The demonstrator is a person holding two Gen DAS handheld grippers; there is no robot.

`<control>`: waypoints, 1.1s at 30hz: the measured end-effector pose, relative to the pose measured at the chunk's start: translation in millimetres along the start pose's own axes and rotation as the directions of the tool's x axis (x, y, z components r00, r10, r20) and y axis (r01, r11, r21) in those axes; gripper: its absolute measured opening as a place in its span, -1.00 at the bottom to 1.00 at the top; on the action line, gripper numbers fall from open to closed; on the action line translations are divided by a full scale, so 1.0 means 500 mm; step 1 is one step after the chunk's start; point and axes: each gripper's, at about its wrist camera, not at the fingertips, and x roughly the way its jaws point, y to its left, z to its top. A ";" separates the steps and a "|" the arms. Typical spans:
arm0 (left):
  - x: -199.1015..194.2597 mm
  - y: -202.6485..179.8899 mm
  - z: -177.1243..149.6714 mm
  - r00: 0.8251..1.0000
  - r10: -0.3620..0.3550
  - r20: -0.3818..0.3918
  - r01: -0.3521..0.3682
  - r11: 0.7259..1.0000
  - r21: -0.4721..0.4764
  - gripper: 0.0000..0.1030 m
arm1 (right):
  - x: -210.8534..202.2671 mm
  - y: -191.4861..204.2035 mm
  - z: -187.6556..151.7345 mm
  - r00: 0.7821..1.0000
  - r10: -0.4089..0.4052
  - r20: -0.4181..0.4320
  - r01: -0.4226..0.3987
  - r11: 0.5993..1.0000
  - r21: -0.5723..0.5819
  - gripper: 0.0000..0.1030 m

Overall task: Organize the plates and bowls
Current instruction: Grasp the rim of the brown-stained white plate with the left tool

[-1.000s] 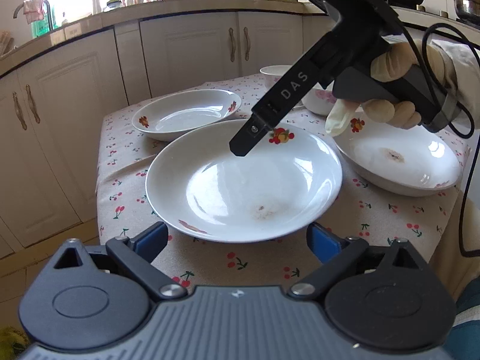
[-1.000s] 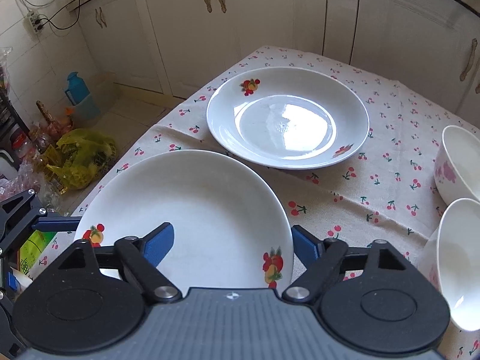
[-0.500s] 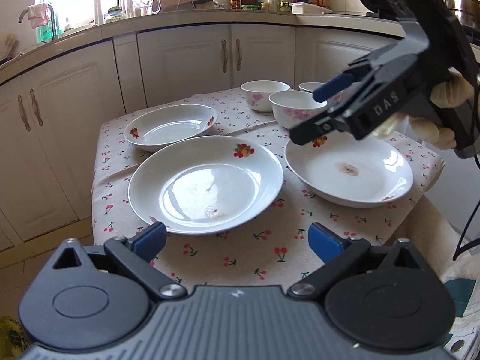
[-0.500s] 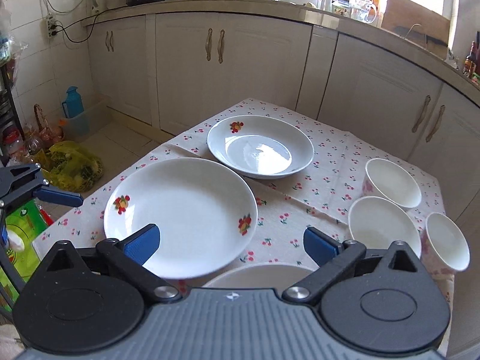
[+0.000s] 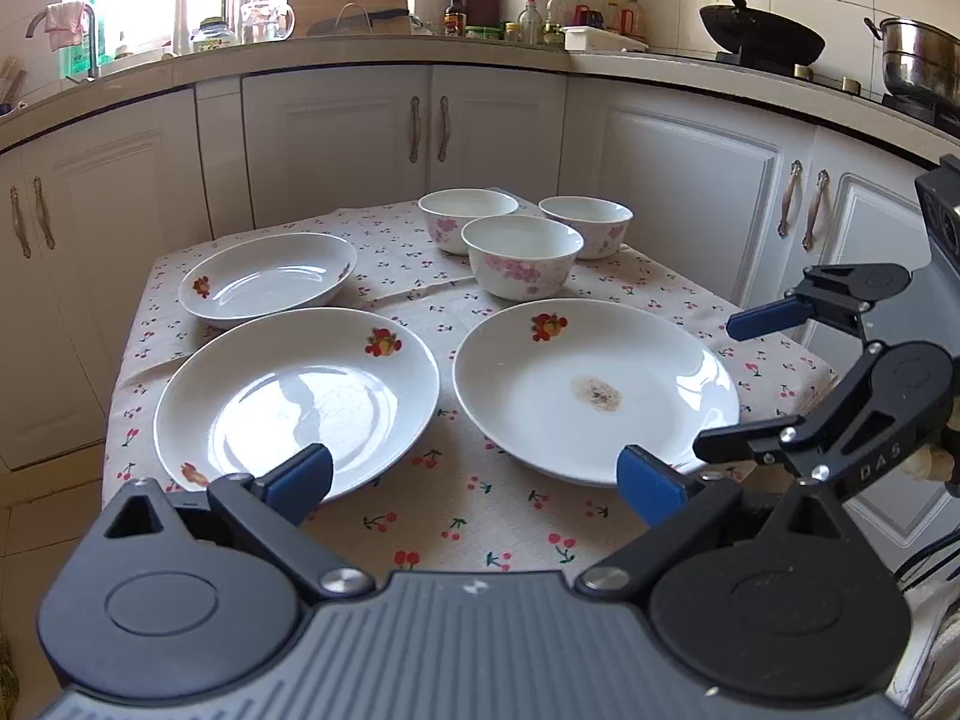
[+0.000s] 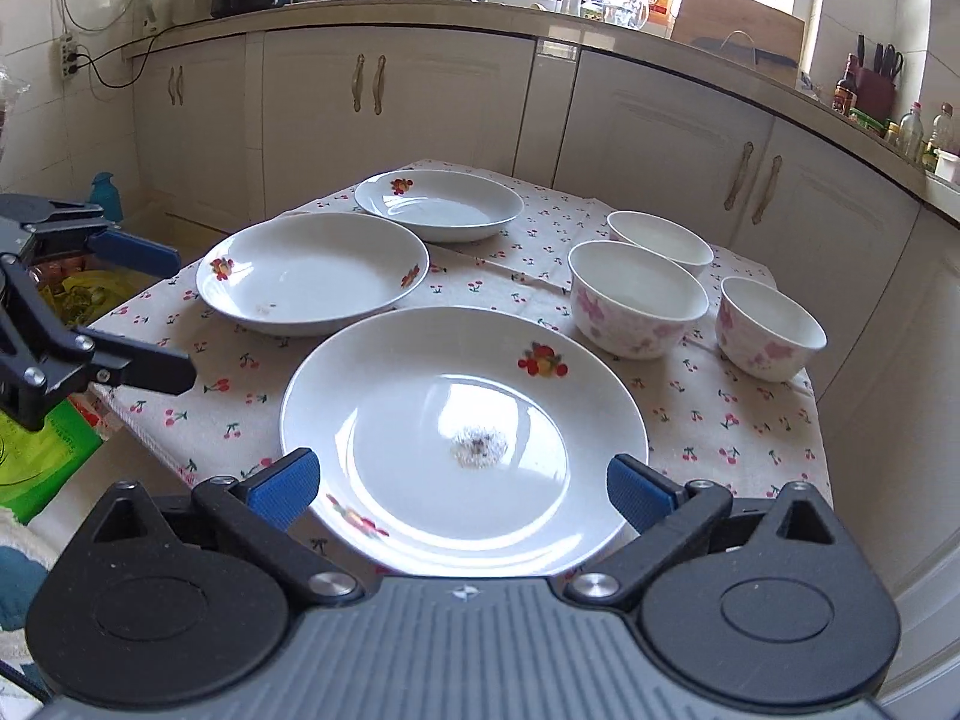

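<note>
Three white plates with fruit prints lie on the cherry-print tablecloth [image 5: 468, 516]: a stained one [image 5: 594, 390] at front right, also in the right wrist view [image 6: 462, 438], a clean one [image 5: 294, 396] at front left, and a smaller one [image 5: 267, 279] behind it. Three white bowls with pink flowers [image 5: 522, 255] stand at the back right, also in the right wrist view [image 6: 636, 294]. My left gripper [image 5: 474, 477] is open and empty before the table's near edge. My right gripper [image 6: 462, 483] is open and empty, just short of the stained plate.
White kitchen cabinets [image 5: 420, 132] and a counter with bottles, a wok [image 5: 759, 33] and a pot surround the small table. Bags [image 6: 90, 294] sit on the floor left of the table in the right wrist view.
Both grippers have pulled back from above the plates to the table's near side. The right gripper has left the front left plate and now faces the stained plate.
</note>
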 end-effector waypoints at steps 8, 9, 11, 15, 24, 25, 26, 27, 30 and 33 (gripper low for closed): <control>0.043 -0.038 0.041 0.997 -0.050 -0.053 0.053 0.996 0.066 0.95 | 0.015 -0.015 -0.046 1.000 0.019 -0.021 -0.018 0.999 0.030 1.00; 0.050 -0.039 0.045 0.997 -0.056 -0.062 0.060 0.996 0.070 0.95 | 0.019 -0.017 -0.050 0.999 0.023 -0.022 -0.022 0.999 0.036 1.00; 0.063 -0.039 0.057 0.994 -0.073 -0.079 0.079 0.994 0.076 0.95 | 0.029 -0.021 -0.056 0.999 0.033 -0.029 -0.032 0.998 0.046 1.00; 0.091 -0.040 0.082 0.993 -0.068 -0.095 0.078 0.991 0.106 0.95 | 0.048 -0.024 -0.066 0.998 0.038 -0.045 -0.036 0.998 0.045 1.00; 0.164 -0.040 0.133 0.985 -0.128 -0.117 0.148 0.972 0.185 0.95 | 0.072 -0.028 -0.067 0.997 0.064 -0.049 -0.062 0.997 0.051 1.00; 0.174 -0.042 0.137 0.984 -0.126 -0.127 0.149 0.969 0.197 0.95 | 0.073 -0.029 -0.067 0.997 0.067 -0.048 -0.064 0.996 0.056 1.00; 0.182 -0.043 0.139 0.983 -0.127 -0.136 0.154 0.966 0.209 0.95 | 0.075 -0.032 -0.068 0.996 0.070 -0.047 -0.067 0.996 0.062 1.00; 0.191 -0.045 0.142 0.980 -0.134 -0.148 0.165 0.961 0.221 0.95 | 0.076 -0.033 -0.068 0.996 0.072 -0.044 -0.069 0.995 0.068 1.00; 0.219 -0.044 0.152 0.967 -0.164 -0.193 0.206 0.954 0.220 0.95 | 0.076 -0.033 -0.070 0.997 0.071 -0.035 -0.069 0.995 0.068 1.00; 0.248 -0.041 0.160 0.958 -0.173 -0.228 0.225 0.948 0.225 0.95 | 0.076 -0.033 -0.072 0.997 0.071 -0.025 -0.069 0.995 0.069 1.00</control>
